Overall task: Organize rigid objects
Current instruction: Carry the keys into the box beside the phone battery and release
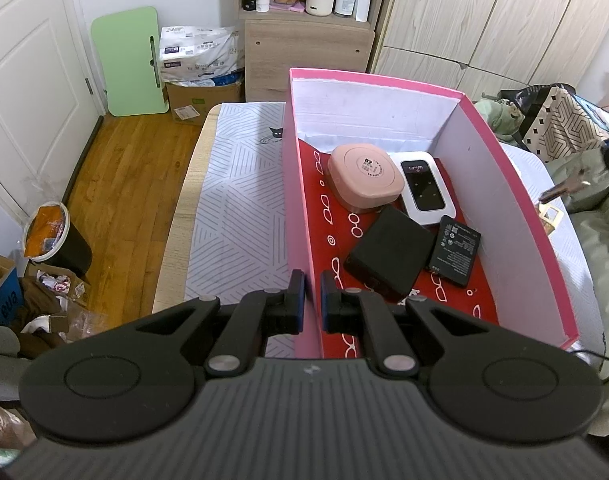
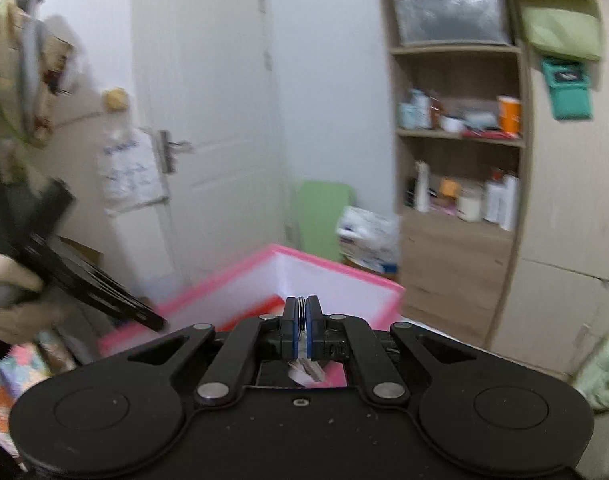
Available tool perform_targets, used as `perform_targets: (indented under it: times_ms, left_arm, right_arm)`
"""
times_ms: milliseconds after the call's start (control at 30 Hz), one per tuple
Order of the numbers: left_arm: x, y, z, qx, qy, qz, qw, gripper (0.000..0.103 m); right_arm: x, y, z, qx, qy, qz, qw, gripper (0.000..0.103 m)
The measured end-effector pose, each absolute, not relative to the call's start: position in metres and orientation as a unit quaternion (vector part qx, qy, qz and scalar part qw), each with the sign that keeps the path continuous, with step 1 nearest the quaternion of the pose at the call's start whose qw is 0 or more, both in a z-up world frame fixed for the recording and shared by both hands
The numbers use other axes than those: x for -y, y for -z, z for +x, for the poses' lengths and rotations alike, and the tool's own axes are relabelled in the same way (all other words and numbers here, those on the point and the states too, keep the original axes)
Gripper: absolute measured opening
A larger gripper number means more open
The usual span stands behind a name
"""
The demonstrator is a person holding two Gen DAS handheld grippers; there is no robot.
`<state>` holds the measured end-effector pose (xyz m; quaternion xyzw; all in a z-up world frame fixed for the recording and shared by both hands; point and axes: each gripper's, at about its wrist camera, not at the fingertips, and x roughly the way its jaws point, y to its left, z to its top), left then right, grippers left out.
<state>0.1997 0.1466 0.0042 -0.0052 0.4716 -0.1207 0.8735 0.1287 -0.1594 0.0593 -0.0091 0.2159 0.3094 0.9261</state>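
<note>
Four things lie inside the pink box [image 1: 516,184], which sits on a table with a grey striped cloth [image 1: 240,208]. The box has pink outer walls, white inner walls and a red floor with little white glasses drawn on it.

At the back of the box is a pink square case [image 1: 364,178] with round corners and a dark round stamp on its lid. Just beside it, on the right, is a white gadget [image 1: 422,188] with a shiny black screen. In front of the pink case is a flat black block [image 1: 390,258]. Next to that is a thin black battery [image 1: 454,250] with small white print on it. The block and the battery touch at their edges.

The left gripper [image 1: 312,302] has its two blue pads pressed on the left wall of the box, one pad outside and one pad inside. It grips the wall near the front corner.

The right gripper [image 2: 302,330] is up above the box and points toward the room's white door [image 2: 208,120]. Its view is blurry. Its blue pads are squeezed together on a small silver ring thing [image 2: 302,312], maybe a key ring, with thin metal loops showing between the pads. Something pale hangs under the pads, but it is too blurry to tell what it is.

On the left of that view, a gloved hand [image 2: 12,300] holds the other black gripper at the box edge.
</note>
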Motion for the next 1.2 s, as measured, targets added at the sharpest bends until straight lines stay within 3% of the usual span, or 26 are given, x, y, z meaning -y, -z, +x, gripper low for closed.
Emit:
perform_targets:
  times_ms: [167, 467, 533, 900, 1200]
  left_arm:
    - [-0.147, -0.004, 0.200, -0.474, 0.125, -0.010, 0.871, 0.007]
    - [-0.146, -0.004, 0.201, -0.473, 0.124, -0.010, 0.872, 0.007]
    - [-0.145, -0.004, 0.201, -0.476, 0.124, -0.011, 0.871, 0.007]
    - [-0.144, -0.003, 0.202, -0.475, 0.115, -0.022, 0.872, 0.007]
    - [-0.144, -0.004, 0.202, -0.474, 0.103, -0.028, 0.874, 0.007]
  right_arm:
    - [0.138, -0.056, 0.134, -0.244, -0.378, 0.013, 0.893, 0.005]
    - [0.100, 0.009, 0.165, -0.369, -0.372, 0.000, 0.852, 0.006]
    - [0.108, 0.018, 0.175, -0.382, -0.366, 0.045, 0.847, 0.012]
    - [0.203, -0.009, 0.156, -0.335, -0.351, 0.164, 0.859, 0.024]
    - [0.271, 0.021, 0.142, -0.362, -0.209, 0.149, 0.896, 0.029]
